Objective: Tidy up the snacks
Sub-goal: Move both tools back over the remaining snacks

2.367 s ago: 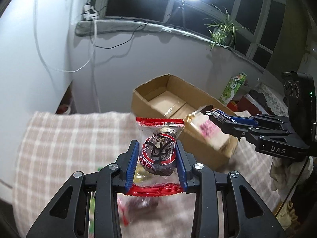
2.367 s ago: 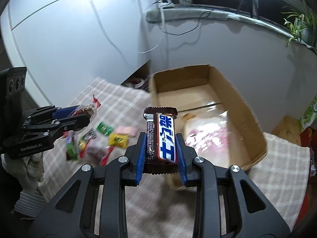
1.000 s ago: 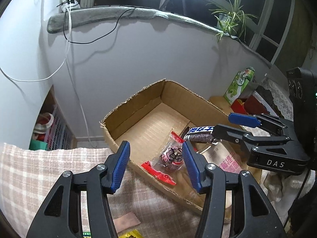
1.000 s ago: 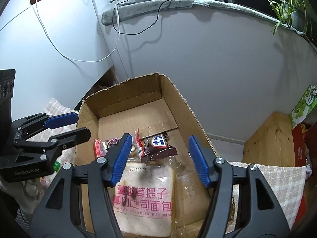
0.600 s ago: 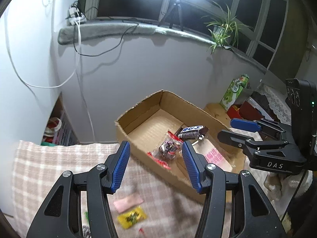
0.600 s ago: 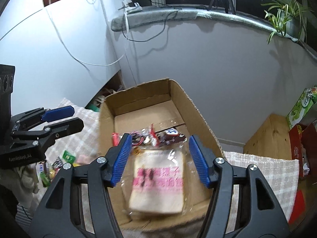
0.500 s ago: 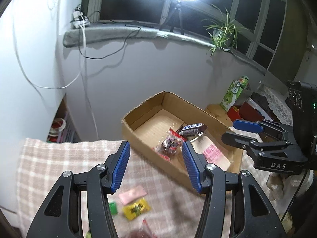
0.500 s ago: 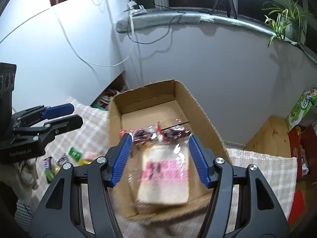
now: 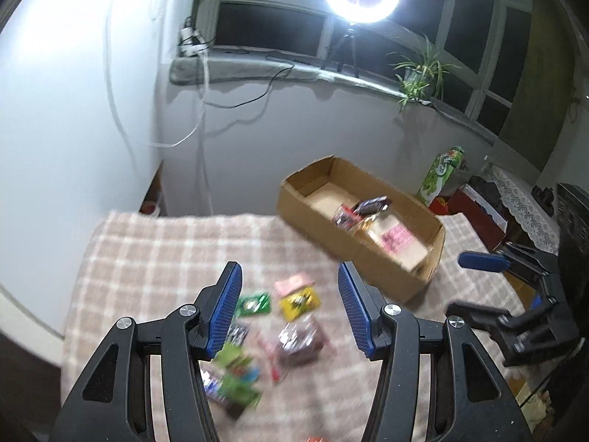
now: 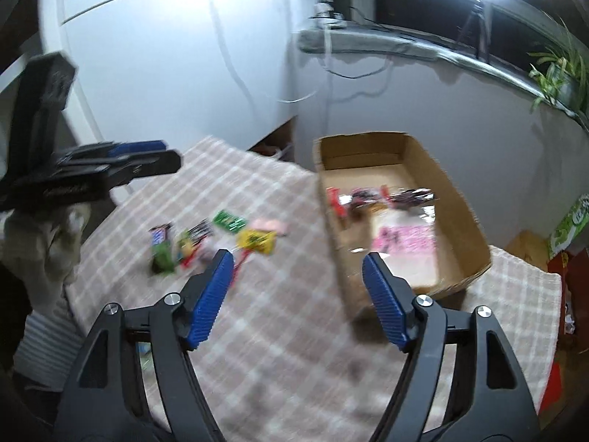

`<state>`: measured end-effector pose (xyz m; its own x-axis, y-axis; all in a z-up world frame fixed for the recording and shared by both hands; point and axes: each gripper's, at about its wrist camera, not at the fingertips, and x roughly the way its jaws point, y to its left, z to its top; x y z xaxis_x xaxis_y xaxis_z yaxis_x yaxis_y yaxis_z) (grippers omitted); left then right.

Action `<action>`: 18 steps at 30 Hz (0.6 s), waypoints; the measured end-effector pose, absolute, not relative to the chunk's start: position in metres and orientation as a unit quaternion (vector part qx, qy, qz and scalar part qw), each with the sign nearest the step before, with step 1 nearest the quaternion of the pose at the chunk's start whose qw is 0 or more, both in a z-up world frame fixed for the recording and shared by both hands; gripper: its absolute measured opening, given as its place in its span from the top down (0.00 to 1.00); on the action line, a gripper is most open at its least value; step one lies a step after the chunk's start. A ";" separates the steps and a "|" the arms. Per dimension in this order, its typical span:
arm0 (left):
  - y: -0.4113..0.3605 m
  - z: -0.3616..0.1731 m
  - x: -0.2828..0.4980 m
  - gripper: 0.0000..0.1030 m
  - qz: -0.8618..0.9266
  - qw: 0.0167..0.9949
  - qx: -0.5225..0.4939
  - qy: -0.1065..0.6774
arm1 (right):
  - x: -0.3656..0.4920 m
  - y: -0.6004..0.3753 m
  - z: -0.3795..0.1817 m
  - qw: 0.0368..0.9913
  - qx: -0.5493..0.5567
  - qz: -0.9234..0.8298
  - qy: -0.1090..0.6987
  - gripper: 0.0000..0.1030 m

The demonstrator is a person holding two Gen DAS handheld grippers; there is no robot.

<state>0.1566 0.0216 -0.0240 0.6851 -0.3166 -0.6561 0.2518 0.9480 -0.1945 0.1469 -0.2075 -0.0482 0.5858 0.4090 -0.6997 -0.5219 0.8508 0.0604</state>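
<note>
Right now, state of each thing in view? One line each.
left hand-held gripper: open, nothing between the pads.
right hand-held gripper: jaws opening, nothing between them.
cardboard box: open-topped, on the checked cloth, partly filled.
bread pack: lying flat in the box.
red-wrapped snack: in the box.
chocolate bar: in the box.
loose snacks: scattered on the checked cloth, outside the box.

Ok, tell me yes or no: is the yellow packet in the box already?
No, the yellow packet lies on the checked cloth, outside the box.
</note>
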 end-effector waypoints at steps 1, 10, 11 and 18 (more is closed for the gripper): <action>0.026 -0.026 0.152 0.48 -0.152 0.916 -0.045 0.368 | 0.140 -0.203 -0.049 0.885 -0.081 0.268 0.371 0.27; 0.061 -0.070 0.116 0.48 -0.128 0.902 -0.067 0.406 | 0.071 -0.152 -0.089 0.849 -0.116 0.334 0.392 0.27; 0.063 -0.075 0.114 0.48 -0.126 0.900 -0.069 0.411 | 0.067 -0.149 -0.093 0.846 -0.117 0.337 0.396 0.27; 0.070 -0.104 0.103 0.48 -0.119 0.888 -0.076 0.437 | 0.051 -0.121 -0.130 0.821 -0.128 0.359 0.425 0.27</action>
<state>0.1030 0.0698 -0.1039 0.5894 -0.2780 -0.7585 0.1453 0.9601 -0.2390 0.0509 -0.1206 -0.1299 0.3804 0.4809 -0.7900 -0.6987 0.7091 0.0951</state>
